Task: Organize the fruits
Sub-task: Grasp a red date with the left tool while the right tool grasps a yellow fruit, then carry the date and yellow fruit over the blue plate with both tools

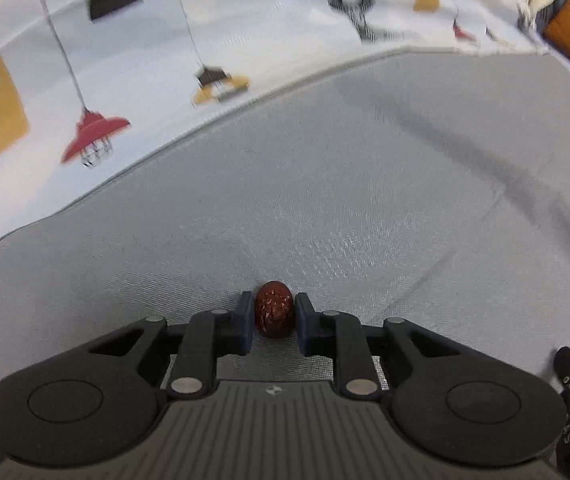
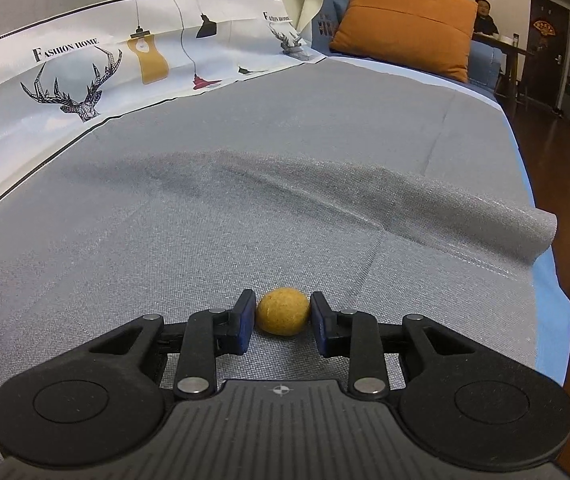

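Grey woven mat (image 2: 245,184) spread under both our tongs. Right tongs (image 2: 283,320) bracket the round yellow-orange fruit (image 2: 283,311), pads touching its sides. Left tongs (image 1: 274,322) pinch the small wrinkled dark-red date (image 1: 274,314), long axis pointing ahead.

left tool (image 1: 274,322): matte black linkage arms, silver pivot pins, dark blue pads (image 1: 245,330), ribbed grey base plate with small crosshair mark. right tool (image 2: 282,322): identical build, black round housings, blue pads (image 2: 245,326).
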`<state>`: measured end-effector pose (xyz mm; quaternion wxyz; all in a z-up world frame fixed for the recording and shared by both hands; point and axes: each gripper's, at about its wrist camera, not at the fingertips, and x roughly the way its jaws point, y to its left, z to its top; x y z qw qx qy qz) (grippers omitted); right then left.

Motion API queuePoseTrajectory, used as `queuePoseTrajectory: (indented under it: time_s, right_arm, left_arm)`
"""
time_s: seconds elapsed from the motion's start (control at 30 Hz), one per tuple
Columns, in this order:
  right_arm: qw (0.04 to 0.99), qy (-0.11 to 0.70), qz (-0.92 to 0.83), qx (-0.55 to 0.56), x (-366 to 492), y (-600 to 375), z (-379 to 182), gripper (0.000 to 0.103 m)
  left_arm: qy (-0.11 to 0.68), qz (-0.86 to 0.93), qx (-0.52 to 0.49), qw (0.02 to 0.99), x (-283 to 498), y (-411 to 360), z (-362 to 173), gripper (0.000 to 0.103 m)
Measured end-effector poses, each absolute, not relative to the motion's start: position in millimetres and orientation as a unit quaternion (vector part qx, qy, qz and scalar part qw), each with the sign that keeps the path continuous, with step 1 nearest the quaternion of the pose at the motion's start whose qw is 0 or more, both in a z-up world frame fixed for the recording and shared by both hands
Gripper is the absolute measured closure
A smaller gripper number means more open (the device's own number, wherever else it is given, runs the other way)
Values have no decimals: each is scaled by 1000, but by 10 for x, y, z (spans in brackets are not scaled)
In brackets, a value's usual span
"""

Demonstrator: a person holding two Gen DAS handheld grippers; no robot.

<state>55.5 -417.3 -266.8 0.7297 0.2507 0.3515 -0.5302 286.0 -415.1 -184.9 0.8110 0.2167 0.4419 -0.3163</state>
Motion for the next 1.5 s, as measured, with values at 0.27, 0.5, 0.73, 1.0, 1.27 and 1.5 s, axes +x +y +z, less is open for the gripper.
queuePoseTrajectory:
  time_s: [0.27,0.5,0.73,1.0,1.27,1.5]
  right_arm:
    - [763,314,-519,221,475,-4015,-2428,73]
    - [844,283,-377,254,-148,-3341,-1338,73]
    - [898,297,-224,233,-849,-2381,-491,73]
    - [932,277,-134,192,-1088,-1725,68,73]
    - [950,283,-33,131,-1173,-1179,310,73]
    - [950,288,-7,117,-1150,-1031,353,73]
  left_arm:
    - [429,-322,196,821,2291,-3229,-1078,80]
    - [433,-287,187,834,1502,-1933,-501,80]
    - [445,-229,161,851,750,-689,-187,80]
    - [443,-182,114,871,168,227,-24,80]
    - [416,-159,80,892,-101,679,154,80]
    - [413,-143,52,898,-148,828,190,80]
